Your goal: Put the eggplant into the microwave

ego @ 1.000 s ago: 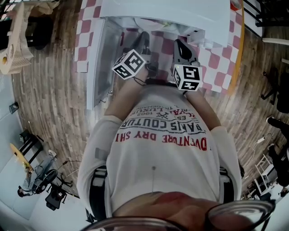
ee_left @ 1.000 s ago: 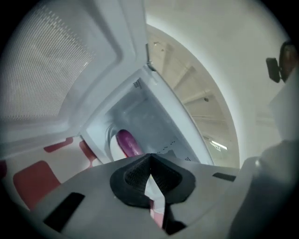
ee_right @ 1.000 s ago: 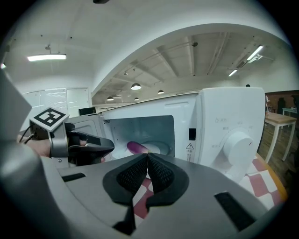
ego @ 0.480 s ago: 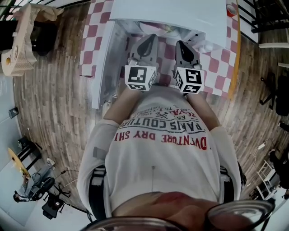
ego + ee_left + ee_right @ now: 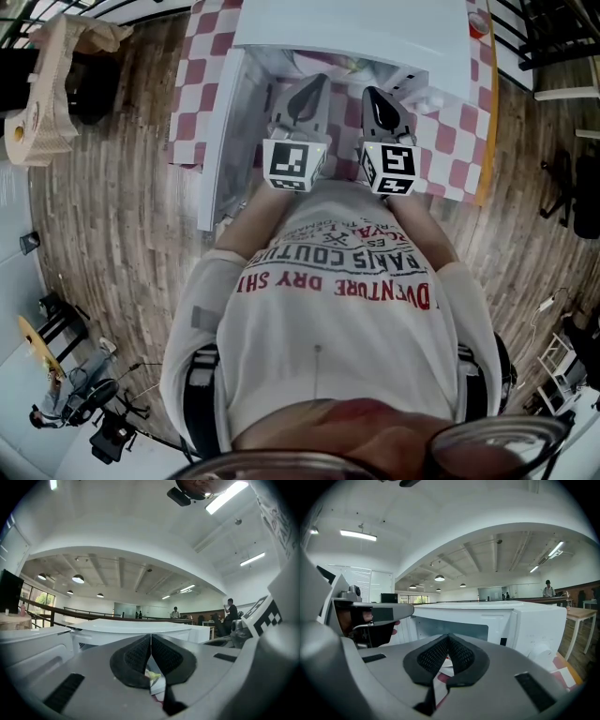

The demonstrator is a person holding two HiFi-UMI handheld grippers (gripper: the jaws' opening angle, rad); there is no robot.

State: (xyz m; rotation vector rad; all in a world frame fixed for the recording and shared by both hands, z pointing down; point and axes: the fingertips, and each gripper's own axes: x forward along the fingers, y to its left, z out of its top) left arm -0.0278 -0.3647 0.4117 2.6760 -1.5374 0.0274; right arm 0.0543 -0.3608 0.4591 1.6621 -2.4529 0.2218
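The left gripper (image 5: 151, 645) has a smooth, matt grey plastic shell. Its black pads (image 5: 133, 657) look rubbery, with a fine dimpled grain. The right gripper (image 5: 448, 643) is finished alike. Ahead of the right jaws, the microwave (image 5: 529, 620) is white, smooth and faintly glossy. Beneath both jaws lies a matt, pink-and-white checked tablecloth (image 5: 450, 131). Lower still, the floor (image 5: 122, 216) shows wood-grained planks.
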